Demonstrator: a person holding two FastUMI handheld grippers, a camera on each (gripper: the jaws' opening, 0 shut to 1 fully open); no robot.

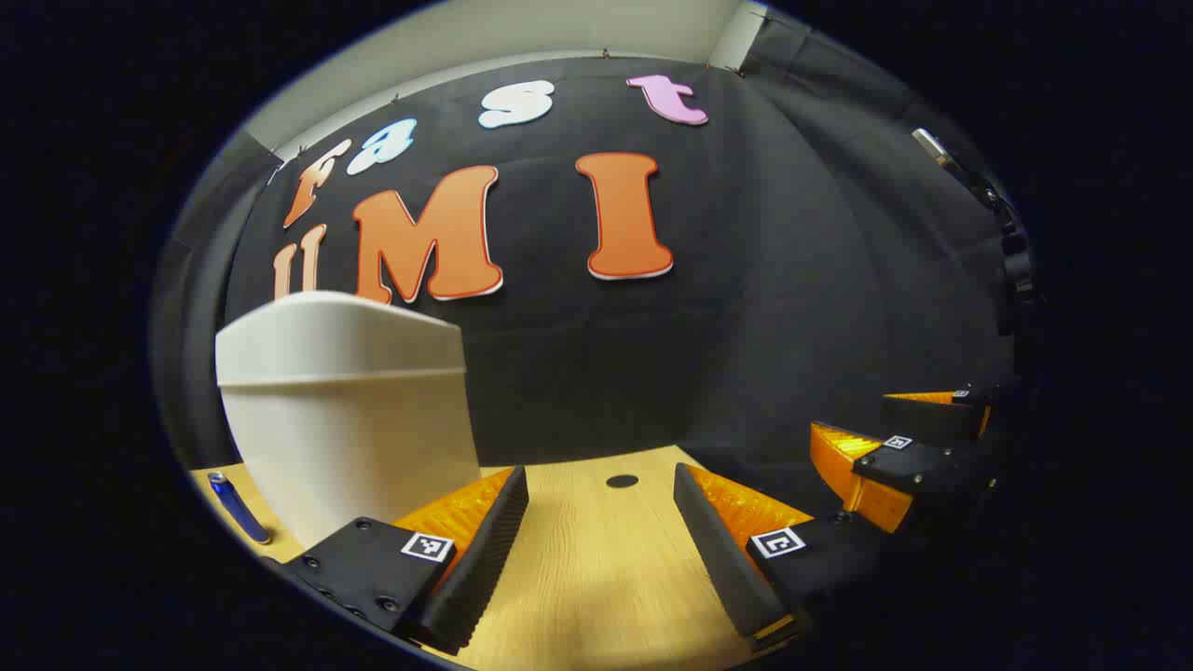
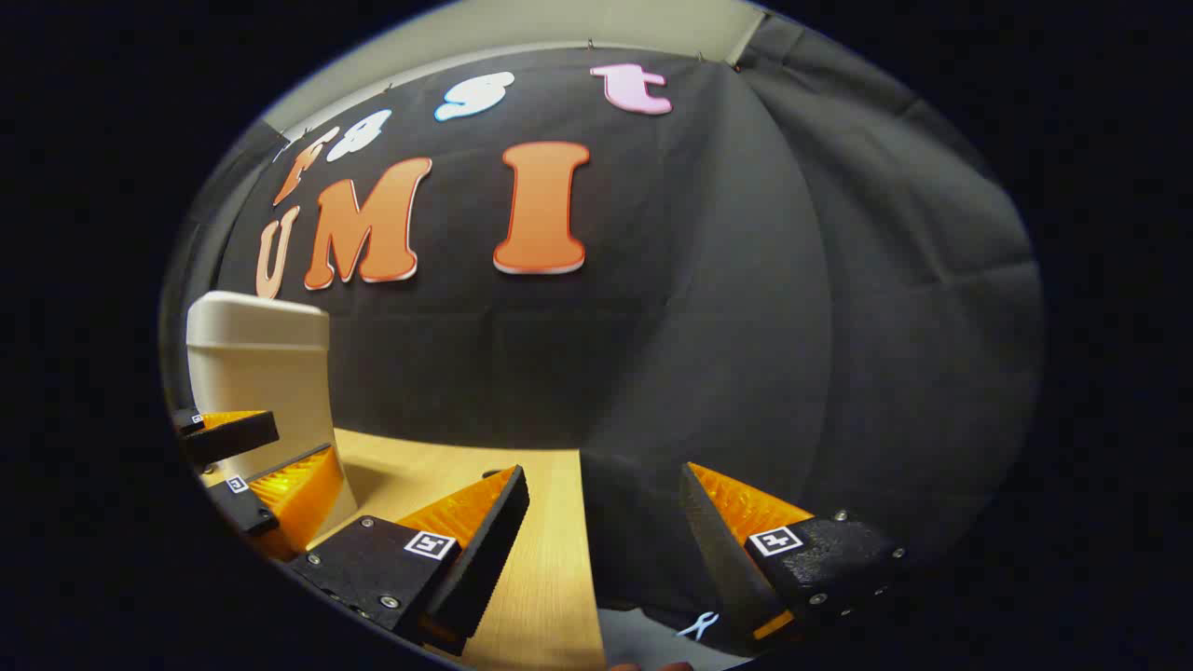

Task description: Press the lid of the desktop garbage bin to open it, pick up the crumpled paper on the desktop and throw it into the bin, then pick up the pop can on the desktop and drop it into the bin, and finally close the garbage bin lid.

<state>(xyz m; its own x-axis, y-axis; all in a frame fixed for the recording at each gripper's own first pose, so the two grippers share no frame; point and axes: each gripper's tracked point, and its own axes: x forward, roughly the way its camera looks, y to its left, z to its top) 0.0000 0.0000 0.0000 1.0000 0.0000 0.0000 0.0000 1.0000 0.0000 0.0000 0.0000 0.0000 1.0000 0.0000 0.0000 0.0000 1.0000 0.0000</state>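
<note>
White plastic garbage bin (image 1: 345,401) upright at 9 o'clock, lid down, long axis vertical. Left gripper (image 1: 601,550) and right gripper (image 2: 604,550): fingers spread wide, empty, touching nothing.

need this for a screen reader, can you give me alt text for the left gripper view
The left gripper hovers with its jaws open over a wooden table, empty. A white bin with its lid down stands ahead to the left, a blue pen beside it. The right gripper shows at the right edge.
</note>
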